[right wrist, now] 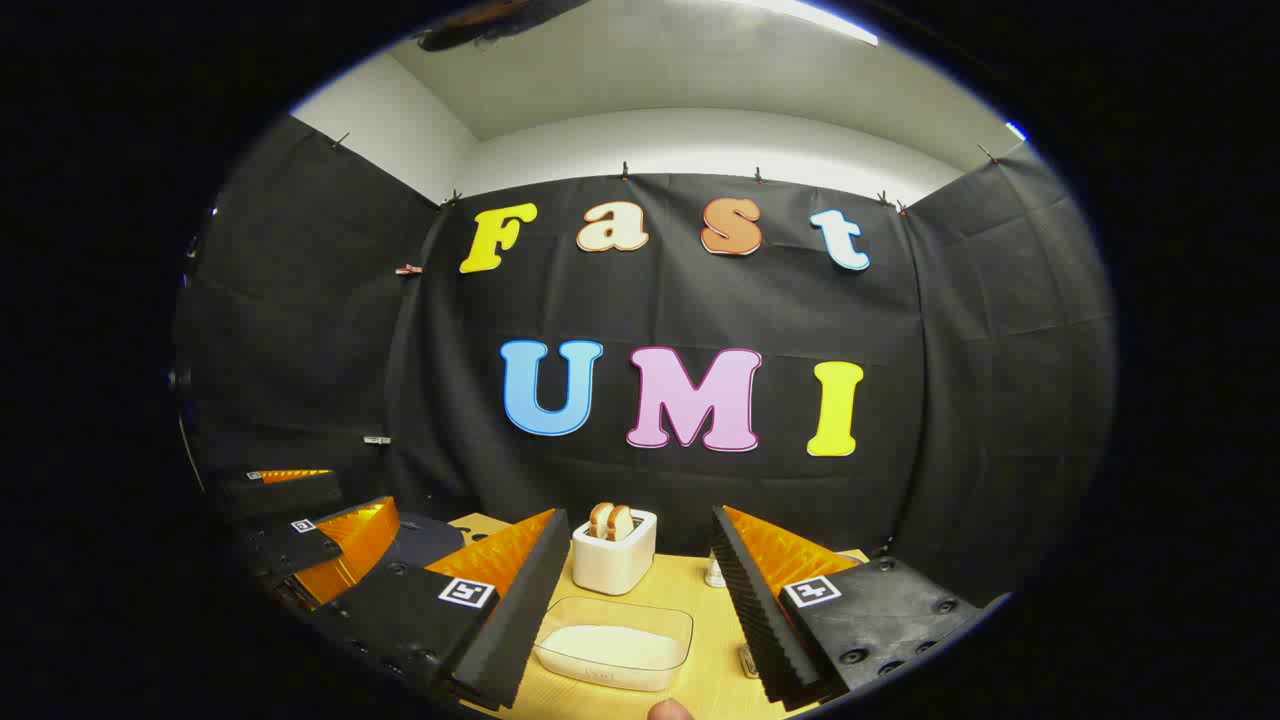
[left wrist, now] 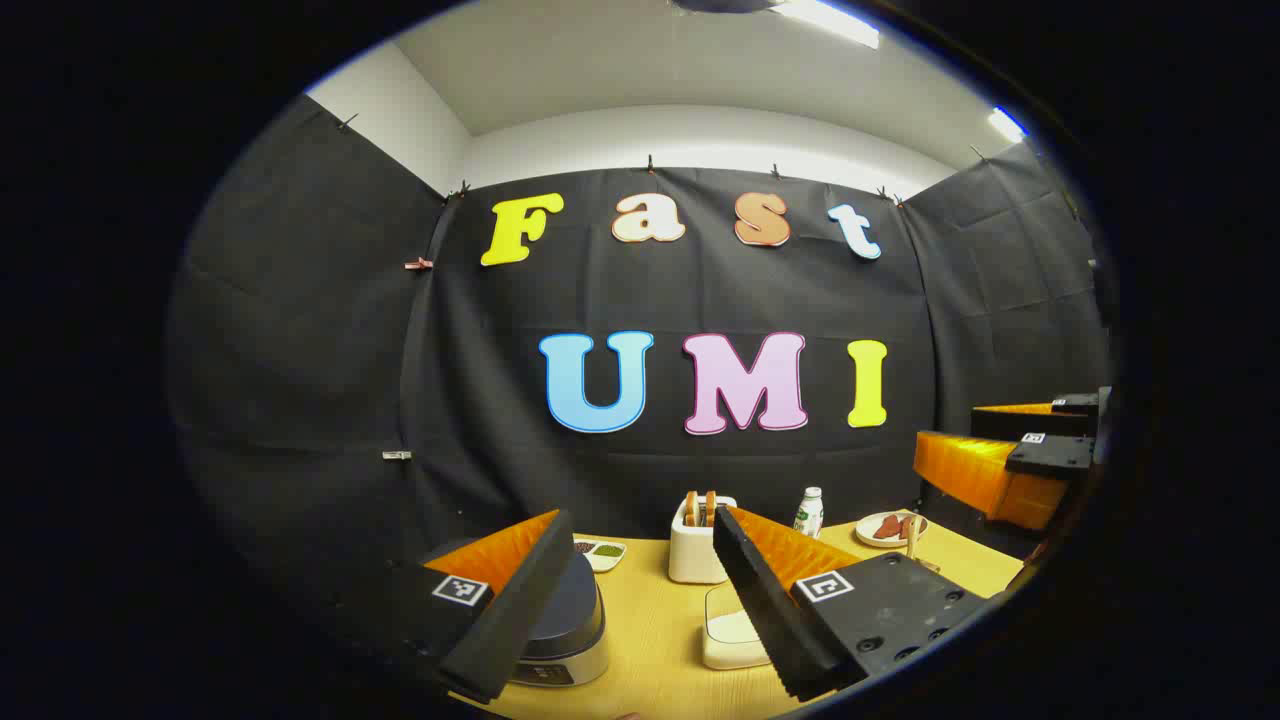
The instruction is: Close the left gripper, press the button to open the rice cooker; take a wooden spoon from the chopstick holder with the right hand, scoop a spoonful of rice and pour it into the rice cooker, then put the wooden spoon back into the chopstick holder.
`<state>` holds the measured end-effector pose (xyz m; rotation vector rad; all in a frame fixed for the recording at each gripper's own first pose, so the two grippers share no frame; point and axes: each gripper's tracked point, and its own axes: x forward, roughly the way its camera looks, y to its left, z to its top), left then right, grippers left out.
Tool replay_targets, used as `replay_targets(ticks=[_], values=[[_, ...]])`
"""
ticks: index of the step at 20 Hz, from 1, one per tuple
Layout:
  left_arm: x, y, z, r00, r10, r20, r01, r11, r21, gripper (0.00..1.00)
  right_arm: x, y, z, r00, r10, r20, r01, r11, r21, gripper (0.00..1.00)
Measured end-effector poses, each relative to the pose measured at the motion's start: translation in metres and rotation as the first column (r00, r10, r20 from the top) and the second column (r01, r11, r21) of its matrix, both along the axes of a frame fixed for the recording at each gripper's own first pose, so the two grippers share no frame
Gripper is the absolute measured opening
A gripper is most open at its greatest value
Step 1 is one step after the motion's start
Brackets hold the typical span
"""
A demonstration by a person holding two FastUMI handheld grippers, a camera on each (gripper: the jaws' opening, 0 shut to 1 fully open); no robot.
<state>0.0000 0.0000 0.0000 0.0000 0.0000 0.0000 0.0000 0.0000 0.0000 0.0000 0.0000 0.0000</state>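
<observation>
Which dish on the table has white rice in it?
The clear box right in front of the right gripper holds the rice. The small tray holds dark and green bits, and the plate holds reddish food.

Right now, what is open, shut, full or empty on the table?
Dark-lidded silver rice cooker: lid shut.
Clear plastic tub: holds white rice, no lid.
White toaster: bread slices sticking up.
Left gripper: open, holding nothing.
Right gripper: open, holding nothing.

I counted one rice cooker (left wrist: 565, 625), one toaster (left wrist: 697, 540) holding two bread slices (right wrist: 611, 520), one bottle (left wrist: 808, 512), one plate (left wrist: 890, 528), and one rice tray (right wrist: 615, 643) on the counter (left wrist: 650, 620).
</observation>
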Motion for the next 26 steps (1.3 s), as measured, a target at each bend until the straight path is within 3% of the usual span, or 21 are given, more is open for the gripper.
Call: replay_targets(ticks=[16,22,26], values=[[0.001,0.003,0.026,0.998,0.063,0.013,-0.063,0.995,0.071,0.95,0.006,0.011,0.009,0.999,0.050,-0.011,-0.050,0.998,-0.026,0.89],[0.009,-0.003,0.064,0.999,0.036,0.035,-0.037,0.999,0.011,0.95,0.030,0.000,0.033,0.997,0.041,-0.062,-0.041,0.999,-0.003,0.89],[0.013,0.011,0.058,0.998,0.061,-0.008,-0.061,0.998,0.018,0.94,0.028,0.013,0.036,0.995,0.070,-0.070,-0.071,0.997,-0.006,0.89]])
